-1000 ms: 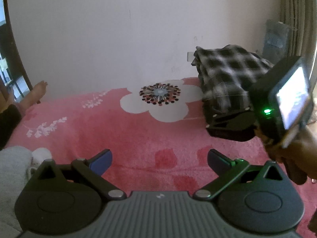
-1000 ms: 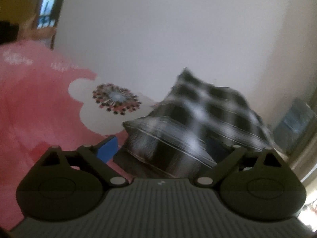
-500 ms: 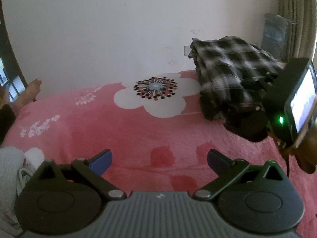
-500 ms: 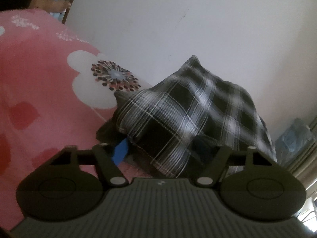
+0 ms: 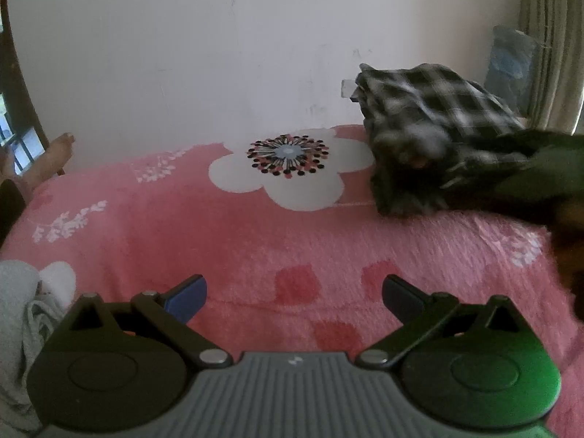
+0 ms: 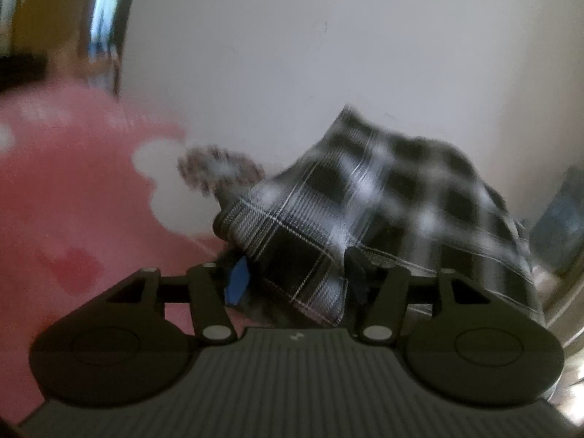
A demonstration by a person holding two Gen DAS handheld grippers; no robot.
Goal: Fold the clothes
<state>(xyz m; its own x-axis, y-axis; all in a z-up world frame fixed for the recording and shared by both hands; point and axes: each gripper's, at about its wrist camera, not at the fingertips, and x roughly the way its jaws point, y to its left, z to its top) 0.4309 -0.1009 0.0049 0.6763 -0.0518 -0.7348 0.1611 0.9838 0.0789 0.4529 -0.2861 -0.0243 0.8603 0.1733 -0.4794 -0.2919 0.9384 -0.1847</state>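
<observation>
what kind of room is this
Most likely a bedroom: a fuzzy pink floral blanket covers a bed-like surface against a plain white wall, a curtain hangs at the right, and a plaid shirt lies on it.

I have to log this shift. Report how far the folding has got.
Done: the plaid shirt looks folded into a compact bundle at the far corner of the pink blanket. In hand: the right gripper is shut on the bundle's near edge; the left gripper is open over bare blanket. Left: grey clothing looks unfolded.
</observation>
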